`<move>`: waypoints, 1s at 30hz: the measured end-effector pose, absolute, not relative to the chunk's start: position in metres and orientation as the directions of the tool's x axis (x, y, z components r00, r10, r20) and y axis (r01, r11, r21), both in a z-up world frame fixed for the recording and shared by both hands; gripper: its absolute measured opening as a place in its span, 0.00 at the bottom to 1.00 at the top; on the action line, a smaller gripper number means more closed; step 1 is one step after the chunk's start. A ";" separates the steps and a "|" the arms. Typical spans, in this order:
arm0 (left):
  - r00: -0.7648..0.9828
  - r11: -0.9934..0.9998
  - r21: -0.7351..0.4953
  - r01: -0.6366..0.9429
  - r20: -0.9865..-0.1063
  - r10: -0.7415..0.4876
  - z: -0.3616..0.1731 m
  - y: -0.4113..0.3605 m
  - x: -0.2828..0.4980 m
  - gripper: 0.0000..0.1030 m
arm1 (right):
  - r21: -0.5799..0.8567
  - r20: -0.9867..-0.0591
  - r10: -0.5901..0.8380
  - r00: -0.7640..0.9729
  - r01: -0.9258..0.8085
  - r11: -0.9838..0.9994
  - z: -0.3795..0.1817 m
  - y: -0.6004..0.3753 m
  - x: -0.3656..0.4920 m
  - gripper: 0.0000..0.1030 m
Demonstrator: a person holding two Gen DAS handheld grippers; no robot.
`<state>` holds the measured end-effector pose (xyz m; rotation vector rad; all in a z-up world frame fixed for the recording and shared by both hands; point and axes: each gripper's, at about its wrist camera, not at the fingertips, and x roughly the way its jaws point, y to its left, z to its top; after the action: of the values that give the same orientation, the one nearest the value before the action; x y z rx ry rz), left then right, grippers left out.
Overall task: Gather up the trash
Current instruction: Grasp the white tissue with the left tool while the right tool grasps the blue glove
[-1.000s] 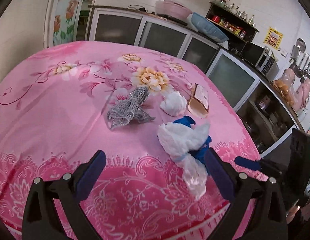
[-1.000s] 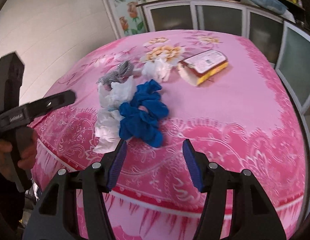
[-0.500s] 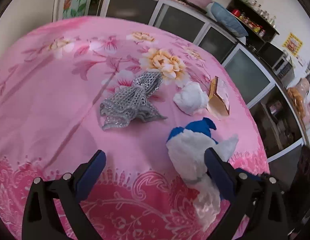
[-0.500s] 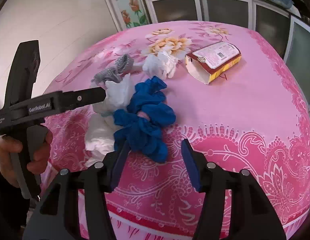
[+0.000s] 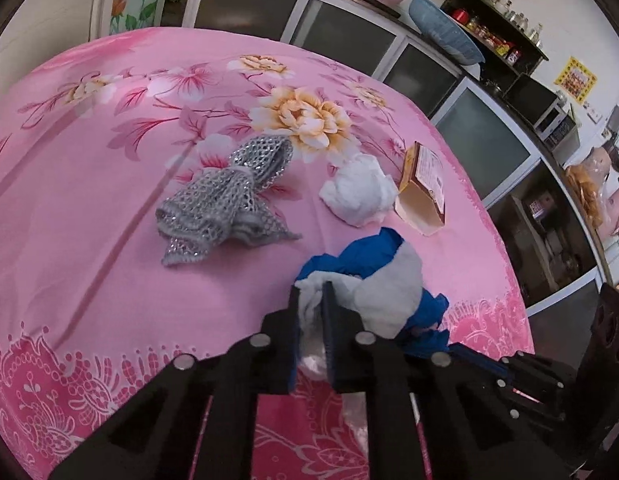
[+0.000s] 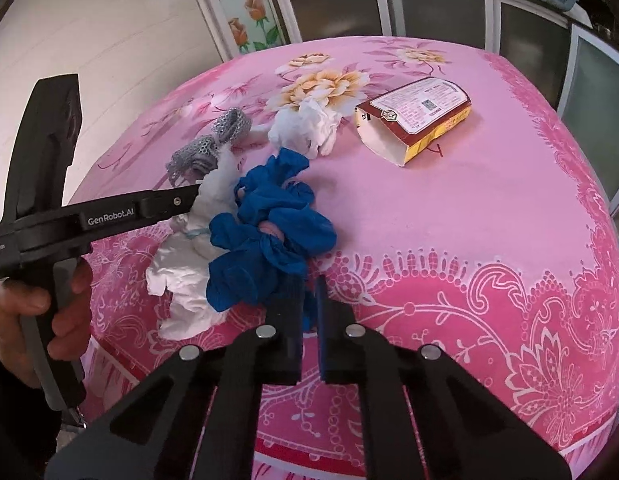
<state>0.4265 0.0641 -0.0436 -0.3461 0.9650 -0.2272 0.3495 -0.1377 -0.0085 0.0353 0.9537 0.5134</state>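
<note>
A white plastic bag (image 6: pixel 189 256) and a crumpled blue plastic bag (image 6: pixel 269 232) lie bunched together near the table's front edge. My left gripper (image 5: pixel 311 292) is shut on the white bag (image 5: pixel 373 292). My right gripper (image 6: pixel 308 284) is shut on the lower edge of the blue bag, which also shows in the left wrist view (image 5: pixel 365 248). The left gripper's fingers (image 6: pixel 173 202) reach in from the left in the right wrist view. A crumpled white tissue (image 5: pixel 357 196) (image 6: pixel 305 126) and an open empty carton (image 5: pixel 423 190) (image 6: pixel 417 118) lie farther back.
A grey mesh cloth (image 5: pixel 225 196) (image 6: pixel 209 144) lies left of the tissue on the pink floral tablecloth (image 5: pixel 89 220). Cabinets with glass doors (image 5: pixel 349 28) and shelves stand behind and right of the table. The table edge (image 6: pixel 429 444) drops off just in front.
Both grippers have moved in to the bags and closed, the left on the white bag, the right on the blue one. The other items have not moved.
</note>
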 end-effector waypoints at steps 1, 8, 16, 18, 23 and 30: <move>0.555 0.919 -0.393 0.036 -0.757 -0.345 -0.043 0.066 0.425 0.06 | 0.250 -0.766 0.435 0.474 -0.403 0.880 -0.007 -0.138 0.348 0.03; 0.589 0.914 -0.403 0.048 -0.727 -0.352 -0.029 0.075 0.413 0.05 | 0.256 -0.730 0.450 0.514 -0.406 0.878 0.011 -0.143 0.341 0.02; 0.611 0.906 -0.418 0.066 -0.701 -0.368 -0.018 0.085 0.404 0.05 | 0.251 -0.724 0.448 0.525 -0.404 0.880 0.018 -0.146 0.335 0.02; 0.618 0.906 -0.417 0.069 -0.695 -0.367 -0.015 0.088 0.400 0.05 | 0.249 -0.722 0.448 0.528 -0.406 0.879 0.020 -0.147 0.333 0.02; 0.622 0.903 -0.424 0.071 -0.689 -0.372 -0.012 0.094 0.392 0.05 | 0.266 -0.721 0.456 0.522 -0.399 0.877 0.020 -0.147 0.336 0.02; 0.614 0.892 -0.447 0.067 -0.686 -0.390 -0.016 0.098 0.387 0.05 | 0.252 -0.782 0.446 0.435 -0.434 0.865 0.004 -0.123 0.347 0.12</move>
<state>0.3870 0.0983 -0.0163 -0.4018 0.8755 -0.2719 0.3474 -0.1230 0.0044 0.0139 0.9777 0.5480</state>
